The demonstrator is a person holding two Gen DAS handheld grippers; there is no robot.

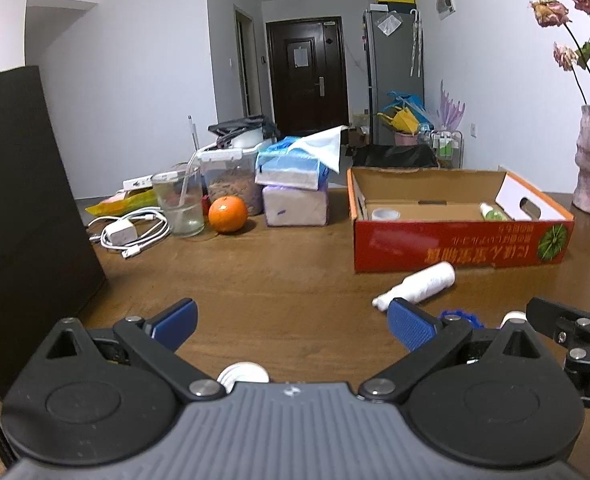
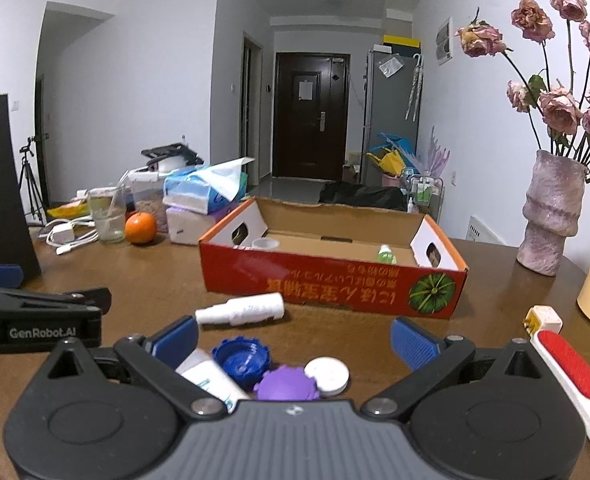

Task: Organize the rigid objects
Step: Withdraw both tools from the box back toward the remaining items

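Observation:
A red cardboard box (image 2: 335, 284) (image 1: 459, 244) stands open on the brown table, holding a tape roll (image 2: 265, 243) and a small green bottle (image 2: 385, 255). A white bottle (image 2: 241, 310) (image 1: 419, 286) lies on its side in front of the box. Between the right gripper's fingers lie a white tube (image 2: 211, 378), a blue cap (image 2: 241, 362), a purple cap (image 2: 287, 384) and a white lid (image 2: 329, 374). My right gripper (image 2: 295, 340) is open above them. My left gripper (image 1: 293, 326) is open over bare table, with a white lid (image 1: 243, 374) close under it.
An orange (image 1: 227, 214), a glass (image 1: 179, 204), a white charger with cable (image 1: 129, 232), tissue packs (image 1: 295, 184) and a food container stand at the back left. A black panel (image 1: 27, 208) rises at left. A pink vase (image 2: 551, 216) stands right, a red lint brush (image 2: 571, 372) near it.

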